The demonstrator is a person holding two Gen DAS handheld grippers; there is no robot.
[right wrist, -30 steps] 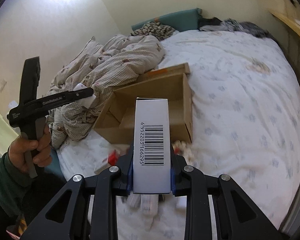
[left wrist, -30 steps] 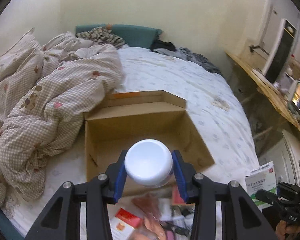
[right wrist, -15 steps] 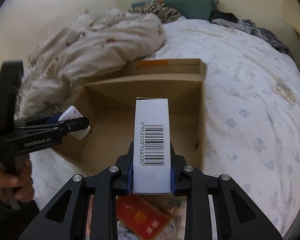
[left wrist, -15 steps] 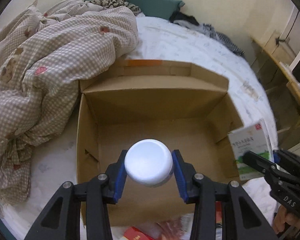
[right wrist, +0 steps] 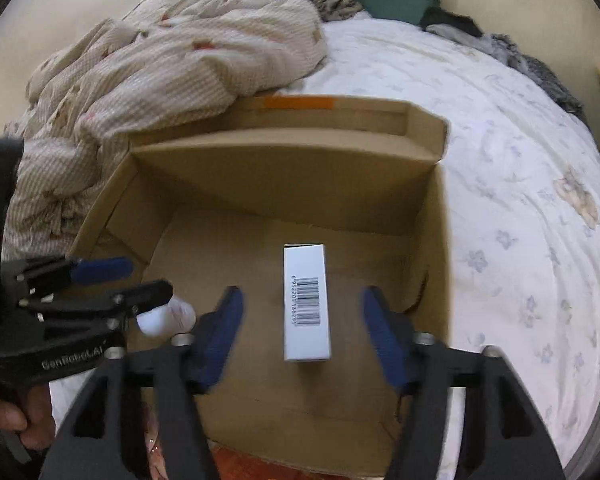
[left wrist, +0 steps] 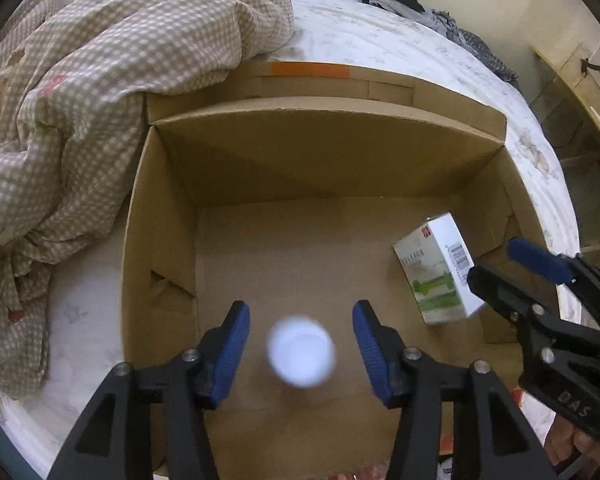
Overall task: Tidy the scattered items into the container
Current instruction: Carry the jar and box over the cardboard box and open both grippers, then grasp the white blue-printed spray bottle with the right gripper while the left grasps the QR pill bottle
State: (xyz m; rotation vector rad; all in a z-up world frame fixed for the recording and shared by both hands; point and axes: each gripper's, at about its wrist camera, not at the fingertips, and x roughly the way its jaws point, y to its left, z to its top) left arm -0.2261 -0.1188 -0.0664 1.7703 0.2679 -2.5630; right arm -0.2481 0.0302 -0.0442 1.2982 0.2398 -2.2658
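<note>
now we have spread both tongs, left tongs (left wrist: 298, 338) and right tongs (right wrist: 302, 328); the white jar (left wrist: 301, 356) and barcoded carton (right wrist: 306, 302) drop free into the cardboard box (left wrist: 340, 152), two items tidied.

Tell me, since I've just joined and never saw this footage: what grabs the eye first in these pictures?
The big open cardboard box on the bed fills both views. In it, a white bottle shows blurred between the fingers of the open left gripper, and a white carton with a barcode sits between those of the open right gripper. A rumpled checked quilt lies against the box's far left corner.
</note>
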